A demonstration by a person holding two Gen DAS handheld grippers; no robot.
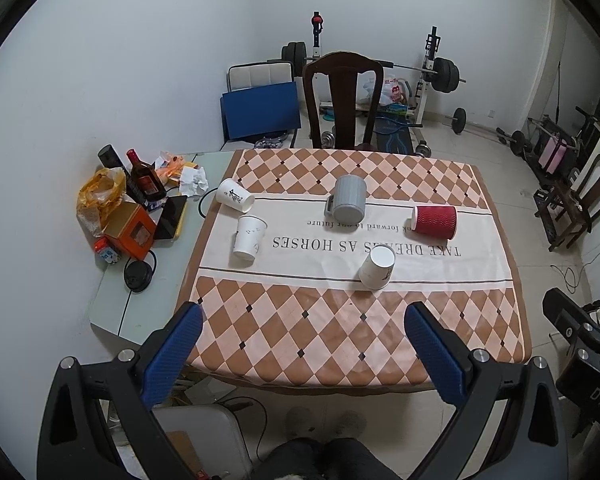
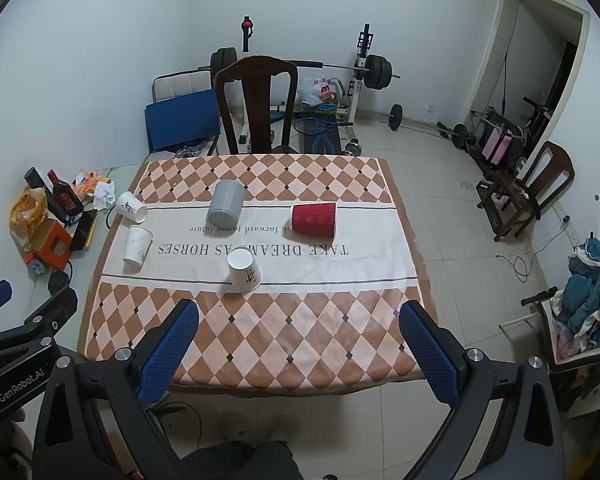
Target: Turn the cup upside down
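Several cups sit on the checkered tablecloth. A red ribbed paper cup lies on its side at the right. A grey mug stands upside down in the middle. A white paper cup stands upside down nearest me. Another white cup stands upside down at the left, and a third lies on its side behind it. My left gripper and right gripper are open and empty above the table's near edge.
A grey side table at the left holds a bottle, an orange box, bags and a tablet. A wooden chair stands behind the table. Weight equipment lines the back wall. Another chair stands at the right.
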